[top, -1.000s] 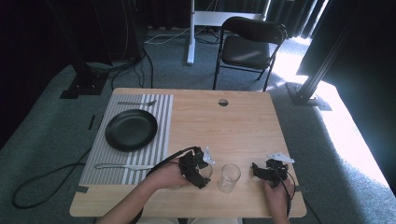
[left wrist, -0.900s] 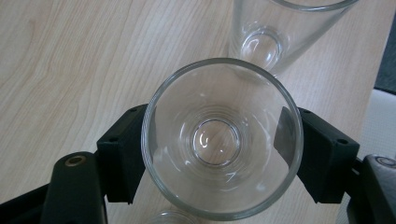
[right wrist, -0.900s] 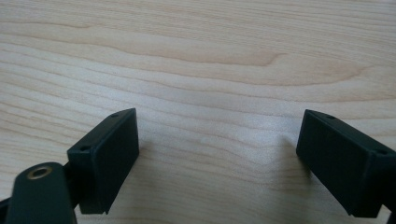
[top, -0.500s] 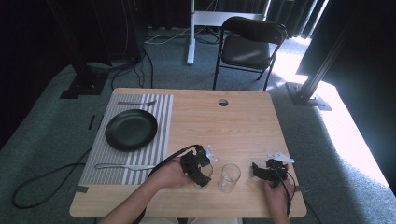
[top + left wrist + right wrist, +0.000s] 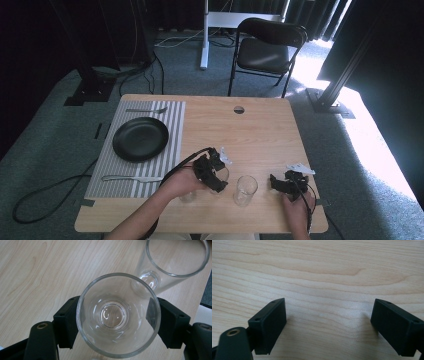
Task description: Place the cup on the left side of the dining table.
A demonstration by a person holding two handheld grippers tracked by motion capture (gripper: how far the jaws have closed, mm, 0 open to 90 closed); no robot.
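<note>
Surface: pale wood (image 5: 260,135), striped mat (image 5: 175,125), black plate (image 5: 140,138).
High view: left gripper (image 5: 210,172) beside second glass (image 5: 245,190); right gripper (image 5: 287,182) apart.
Left gripper view: jaws clasp clear glass (image 5: 117,315).
Right gripper view: jaws wide, bare wood between.

A black plate (image 5: 140,138) lies on a grey-and-white striped placemat (image 5: 170,130) atop the pale wood-grain table (image 5: 260,135).

Centre of the frame: light wooden table (image 5: 250,130). On its left part, a grey-and-white striped placemat (image 5: 172,131) bearing a round black plate (image 5: 140,138), with a silver fork (image 5: 131,178) below and another silver utensil (image 5: 146,110) above. Upper centre: black folding chair (image 5: 267,52) on grey carpet (image 5: 55,145).
</note>
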